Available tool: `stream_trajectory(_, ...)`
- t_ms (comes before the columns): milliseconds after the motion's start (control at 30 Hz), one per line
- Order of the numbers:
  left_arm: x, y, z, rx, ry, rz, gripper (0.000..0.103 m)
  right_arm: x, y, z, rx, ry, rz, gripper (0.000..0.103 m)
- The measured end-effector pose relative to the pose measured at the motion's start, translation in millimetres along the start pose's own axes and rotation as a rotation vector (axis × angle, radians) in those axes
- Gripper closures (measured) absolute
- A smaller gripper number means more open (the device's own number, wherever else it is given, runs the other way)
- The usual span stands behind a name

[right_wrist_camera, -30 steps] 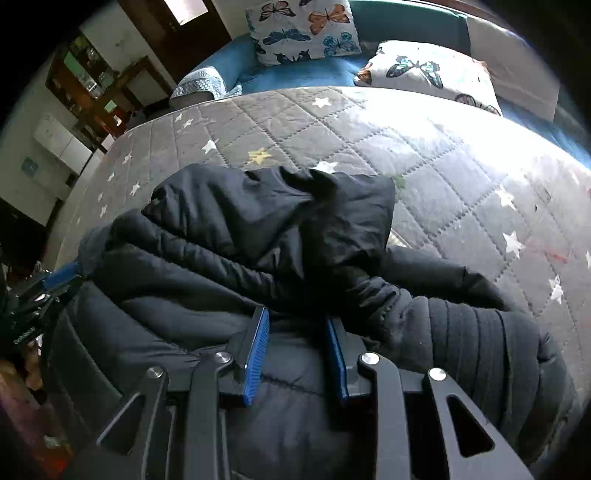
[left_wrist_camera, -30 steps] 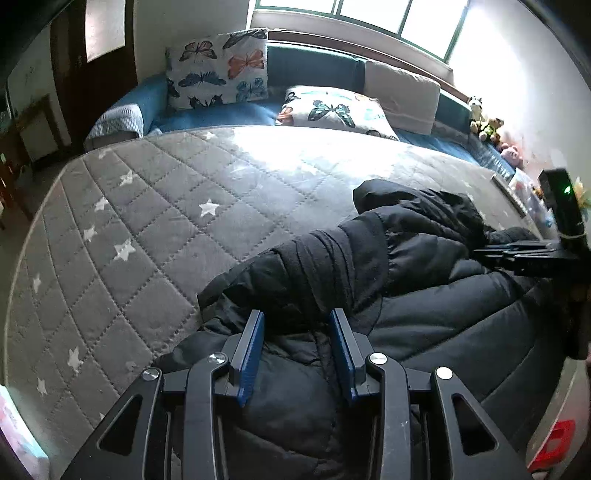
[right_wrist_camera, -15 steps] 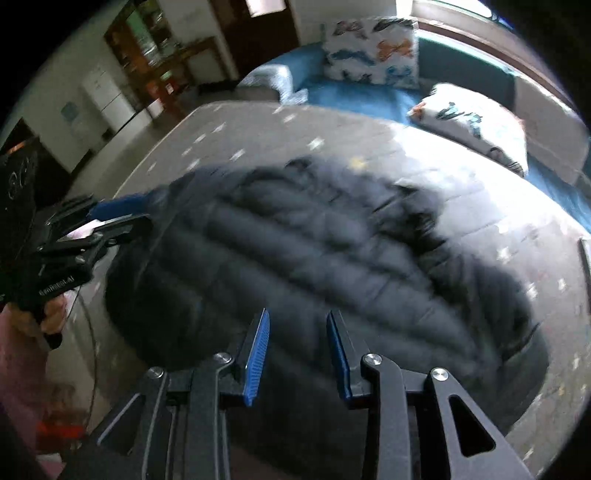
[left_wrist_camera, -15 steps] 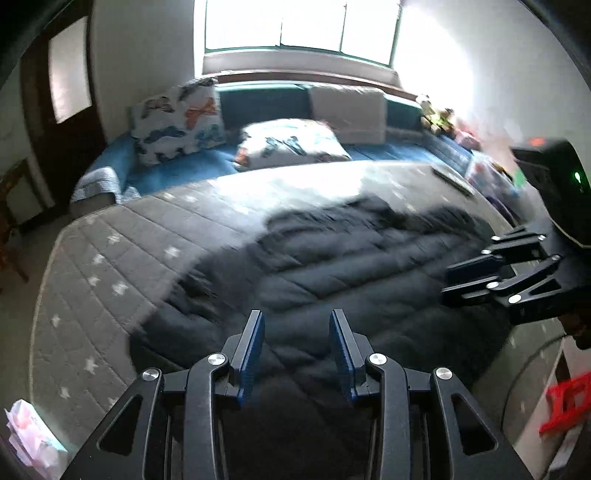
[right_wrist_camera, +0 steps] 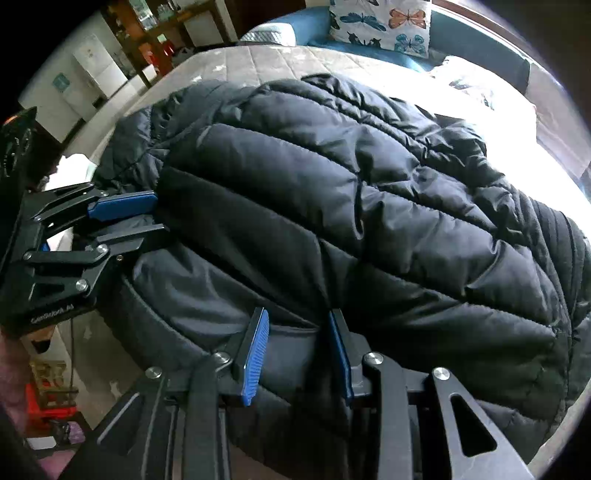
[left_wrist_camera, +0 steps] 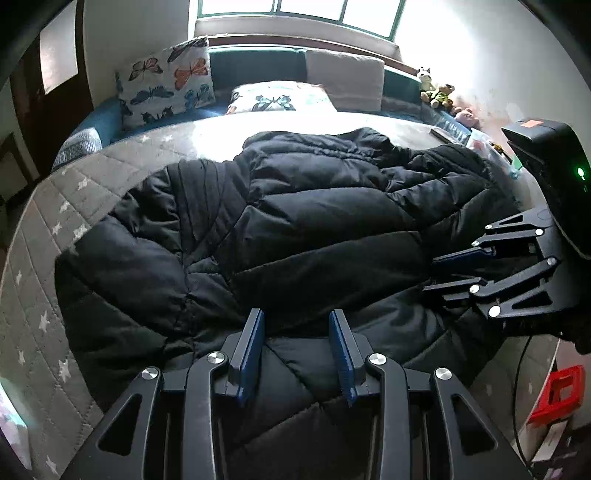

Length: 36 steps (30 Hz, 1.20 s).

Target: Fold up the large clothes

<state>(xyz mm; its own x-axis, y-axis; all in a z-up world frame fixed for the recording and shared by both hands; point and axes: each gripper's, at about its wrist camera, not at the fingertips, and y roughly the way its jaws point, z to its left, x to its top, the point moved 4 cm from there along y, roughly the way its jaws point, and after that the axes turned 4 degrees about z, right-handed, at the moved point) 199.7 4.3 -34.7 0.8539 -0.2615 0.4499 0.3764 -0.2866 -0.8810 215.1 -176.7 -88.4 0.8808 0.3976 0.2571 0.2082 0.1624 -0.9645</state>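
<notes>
Left wrist: left gripper (left_wrist_camera: 297, 345) and right gripper (right_wrist_camera: 297, 345), part-open, hover over jacket (left_wrist_camera: 295, 221), empty.

A black puffer jacket (right_wrist_camera: 351, 206) lies spread over a grey quilted bed (right_wrist_camera: 266, 59), filling most of the view. The right gripper (right_wrist_camera: 297, 347) sits low over its near edge, blue pads parted, with a fold of jacket fabric between them; whether the pads press on it cannot be told. At the left, the left gripper (right_wrist_camera: 147, 218) reaches in sideways at the jacket's edge, one blue pad above and a dark finger below, the gap between them narrow. A butterfly cushion (right_wrist_camera: 380, 26) stands at the far end of the bed.
</notes>
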Motion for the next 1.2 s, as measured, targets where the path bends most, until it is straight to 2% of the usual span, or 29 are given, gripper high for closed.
stream_trajectory(133,2,1,4,-0.027,-0.015,0.010,0.063,0,-5,1,0.022,0.000,-0.004,0.067)
stream_trajectory(267,2,-12,5,-0.035,-0.012,-0.013,0.063,-15,-39,-14,0.060,0.053,-0.050,0.067)
stream_trajectory(367,-1,-31,-1,-0.008,0.016,-0.041,0.063,-40,-67,-38,0.027,0.092,-0.058,0.067)
stream_trajectory(533,-14,-78,-14,-0.018,0.075,-0.131,0.063,-80,-83,-72,-0.037,0.158,-0.020,0.066)
stream_trajectory(633,-23,-82,-9,-0.035,0.061,-0.100,0.063,-96,-77,-84,-0.053,0.181,0.002,0.066)
stream_trajectory(733,-35,-66,3,-0.009,0.032,-0.044,0.063,-105,-63,-100,-0.025,0.215,0.015,0.066)
stream_trajectory(767,-39,-58,7,-0.024,0.014,-0.029,0.063,-105,-60,-102,-0.015,0.222,0.013,0.066)
stream_trajectory(933,-49,-43,15,-0.043,-0.009,-0.016,0.063,-110,-40,-108,0.021,0.247,0.006,0.066)
stream_trajectory(1067,-51,-35,26,-0.090,-0.057,-0.013,0.063,-110,-28,-109,0.018,0.247,0.009,0.066)
stream_trajectory(1200,-51,-38,23,-0.052,-0.044,-0.017,0.063,-106,-30,-105,-0.005,0.212,0.021,0.066)
